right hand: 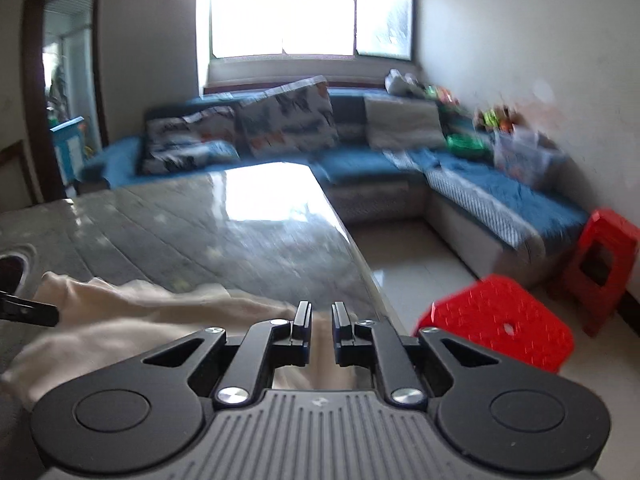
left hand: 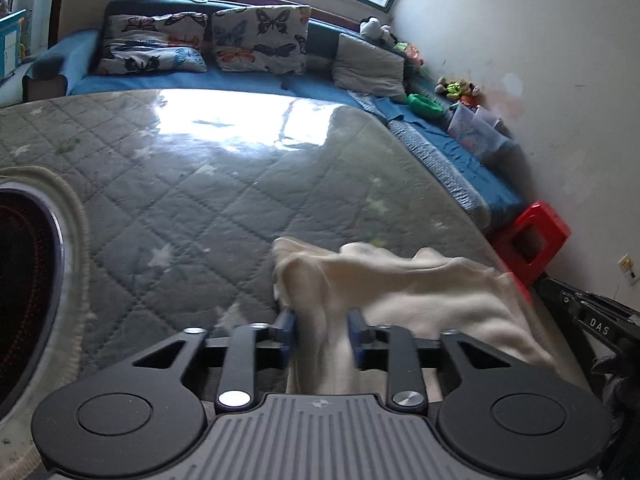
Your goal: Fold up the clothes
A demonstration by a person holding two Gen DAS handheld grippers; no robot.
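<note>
A cream cloth [left hand: 404, 280] lay rumpled on the near right part of the table [left hand: 180, 184], close to the table's right edge. The table wore a grey quilted cover with pale stars under a glossy sheet that mirrored the window.

The left hand-held gripper [left hand: 322, 330] had a bunch of the cloth running up between its blue-padded fingers [left hand: 286, 328], which pinched the fabric. The right hand-held gripper [right hand: 321, 320] sat at the cloth's right end, by the table's right edge, its jaws drawn close around a fold of the cloth [right hand: 132, 320]; that view was blurred, so the firmness of the pinch could not be judged. Seen from the right wrist, the tip of the left tool showed at the cloth's far left side.

Left of the cloth, a round dark opening [left hand: 24, 276] with a pale rim was set in the table. Right of the table stood two red stools [right hand: 500, 320] on the tiled floor. Beyond the table ran a blue corner sofa [left hand: 248, 80] with butterfly cushions [left hand: 260, 40], a grey cushion [left hand: 370, 66] and toys [left hand: 456, 90] along the wall.
</note>
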